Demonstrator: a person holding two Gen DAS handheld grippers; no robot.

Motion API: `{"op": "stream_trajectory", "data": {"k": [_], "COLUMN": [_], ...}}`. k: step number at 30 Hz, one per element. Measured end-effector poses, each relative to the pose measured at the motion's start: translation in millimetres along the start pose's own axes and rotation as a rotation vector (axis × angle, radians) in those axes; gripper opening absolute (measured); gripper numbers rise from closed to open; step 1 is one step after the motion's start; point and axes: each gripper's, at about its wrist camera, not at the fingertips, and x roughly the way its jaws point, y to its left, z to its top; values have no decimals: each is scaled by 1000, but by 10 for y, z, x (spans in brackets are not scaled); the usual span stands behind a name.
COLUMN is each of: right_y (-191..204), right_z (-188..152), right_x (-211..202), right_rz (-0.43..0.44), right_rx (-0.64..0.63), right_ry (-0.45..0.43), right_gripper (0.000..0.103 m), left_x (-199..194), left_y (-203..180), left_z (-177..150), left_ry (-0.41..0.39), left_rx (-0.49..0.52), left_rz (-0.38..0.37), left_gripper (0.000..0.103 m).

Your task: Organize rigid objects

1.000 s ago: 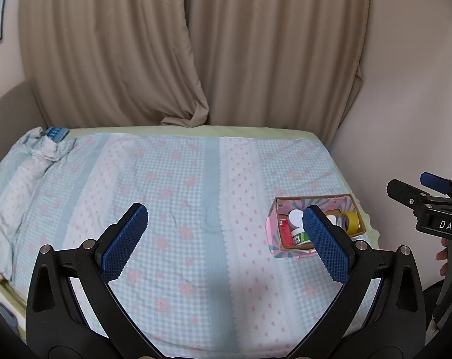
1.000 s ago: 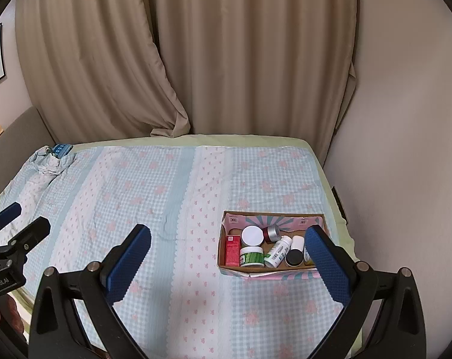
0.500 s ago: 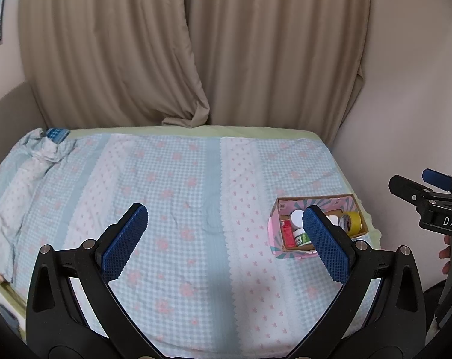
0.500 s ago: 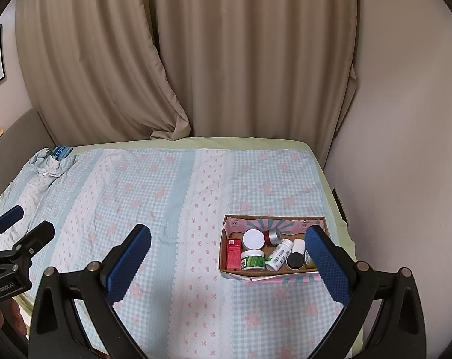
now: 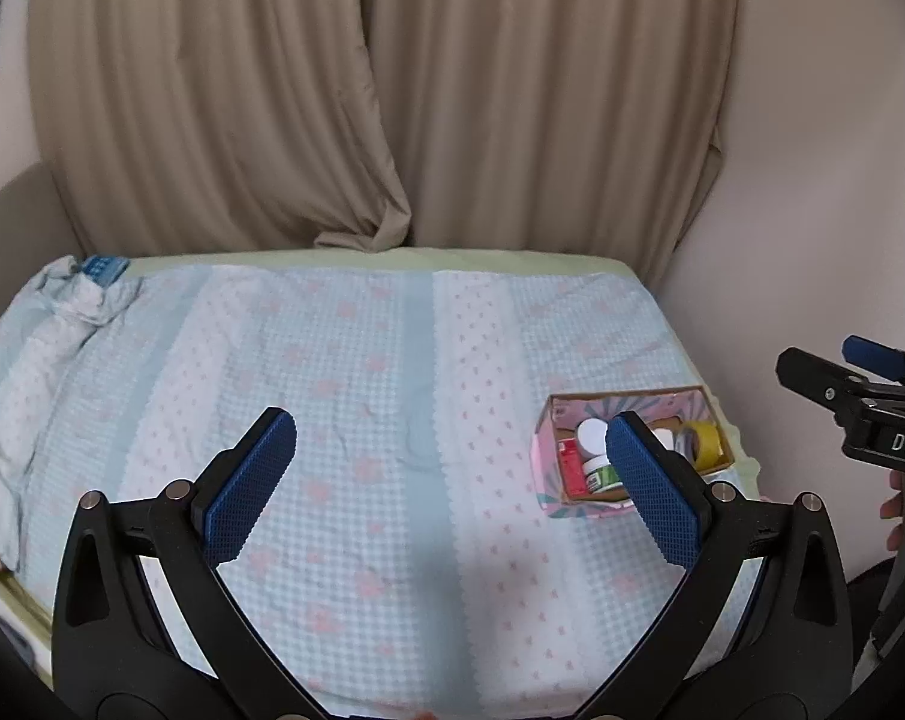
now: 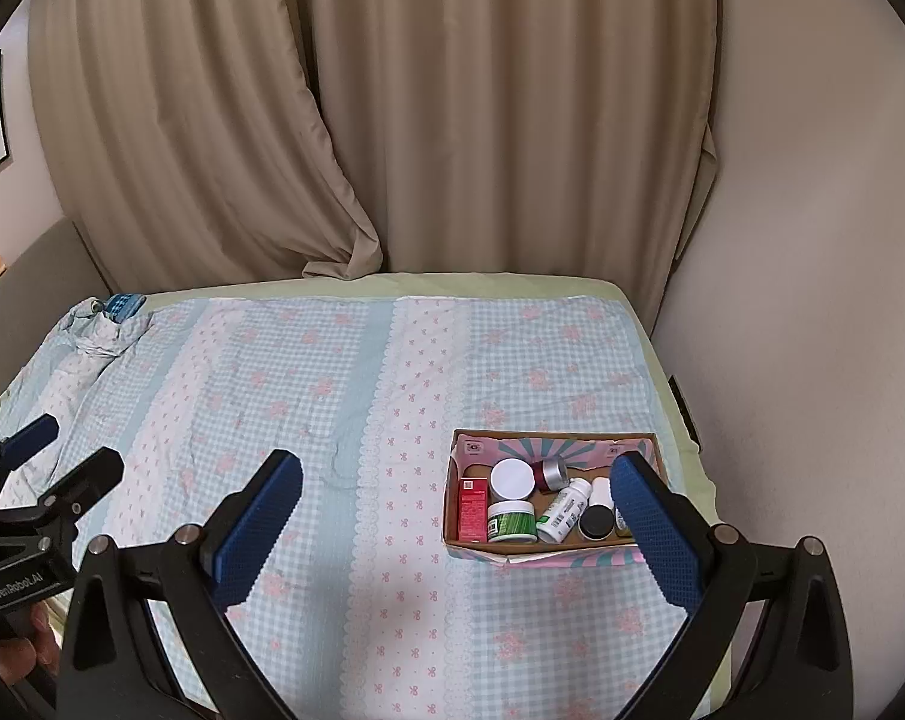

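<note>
Checked bedspread point(image 6: 344, 420), cardboard box point(image 6: 548, 441) of jars, "GenRobot.AI" on left hand-held gripper point(image 6: 38, 456), both hand-held grippers wide apart, empty

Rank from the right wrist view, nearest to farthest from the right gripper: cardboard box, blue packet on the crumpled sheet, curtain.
1. cardboard box: just ahead of the right gripper, to its right, partly behind the right finger.
2. blue packet: far left corner of the bed, on the crumpled sheet.
3. curtain: behind the bed, along the back wall.
</note>
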Motion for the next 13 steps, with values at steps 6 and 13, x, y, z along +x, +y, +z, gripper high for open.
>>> {"op": "stream_trajectory", "data": {"k": [6, 13], "right_y": [13, 65], "right_z": [-10, -42], "right_x": [-3, 79], "right_rz": [0, 1], "right_rx": [0, 7], "right_ry": [1, 19], "right_gripper": [102, 102], "left_x": [-17, 32], "left_y": [5, 36], "left_z": [-2, -5], "left_ry": [-27, -29], "left_rx": [9, 26], "left_rz": [93, 88], "left_gripper": [103, 103]}}
